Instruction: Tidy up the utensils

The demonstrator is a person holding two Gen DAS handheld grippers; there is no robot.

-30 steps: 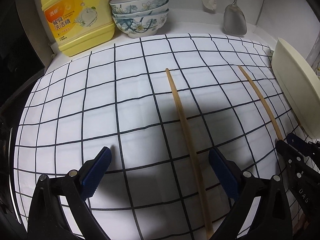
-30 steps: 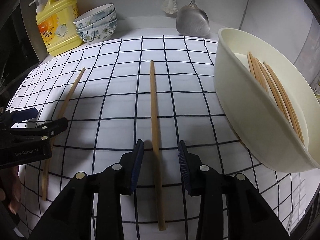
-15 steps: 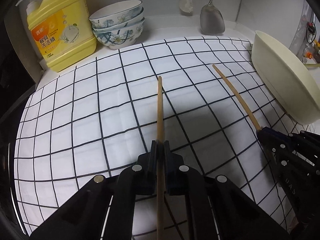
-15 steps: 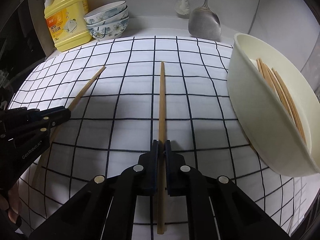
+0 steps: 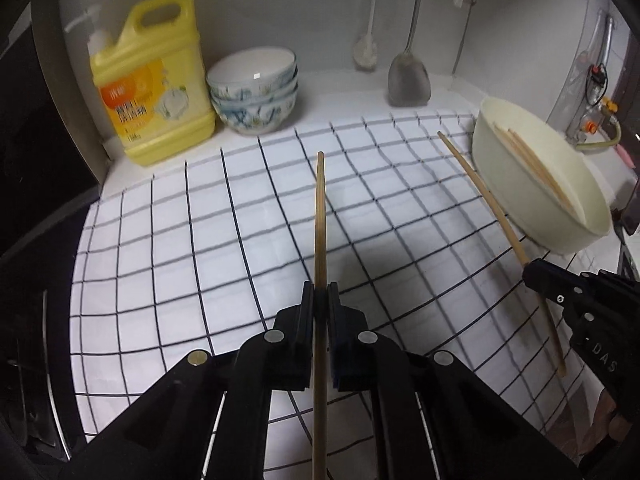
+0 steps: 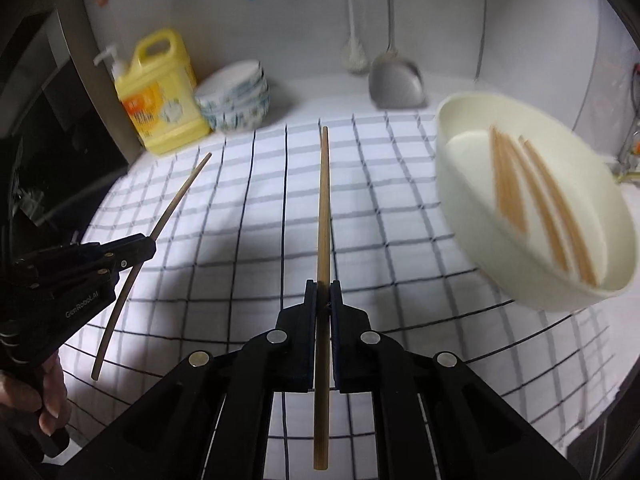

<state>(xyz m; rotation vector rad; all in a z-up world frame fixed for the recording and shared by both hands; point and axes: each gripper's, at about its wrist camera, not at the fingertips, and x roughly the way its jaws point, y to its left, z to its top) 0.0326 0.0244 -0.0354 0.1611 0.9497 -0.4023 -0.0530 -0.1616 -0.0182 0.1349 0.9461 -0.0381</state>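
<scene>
My left gripper [image 5: 320, 298] is shut on a wooden chopstick [image 5: 320, 216] and holds it lifted above the checked cloth [image 5: 200, 240]. My right gripper [image 6: 323, 294] is shut on a second chopstick [image 6: 324, 200], also lifted. Each gripper and its chopstick shows in the other view: the right gripper [image 5: 532, 274] with its chopstick [image 5: 480, 192], the left gripper [image 6: 148, 248] with its chopstick [image 6: 180, 196]. A cream bowl [image 6: 472, 208] at the right holds several chopsticks [image 6: 536, 192]; it also shows in the left wrist view [image 5: 520, 200].
A yellow detergent bottle [image 5: 148, 92] and stacked patterned bowls [image 5: 254, 88] stand at the back left. A metal spatula [image 5: 408, 76] and a brush [image 5: 366, 52] hang on the back wall. A dark appliance [image 5: 36, 160] borders the left side.
Both grippers closed on their chopsticks and have since lifted them off the cloth, away from the counter. The bowl now appears lower and further off in both views.
</scene>
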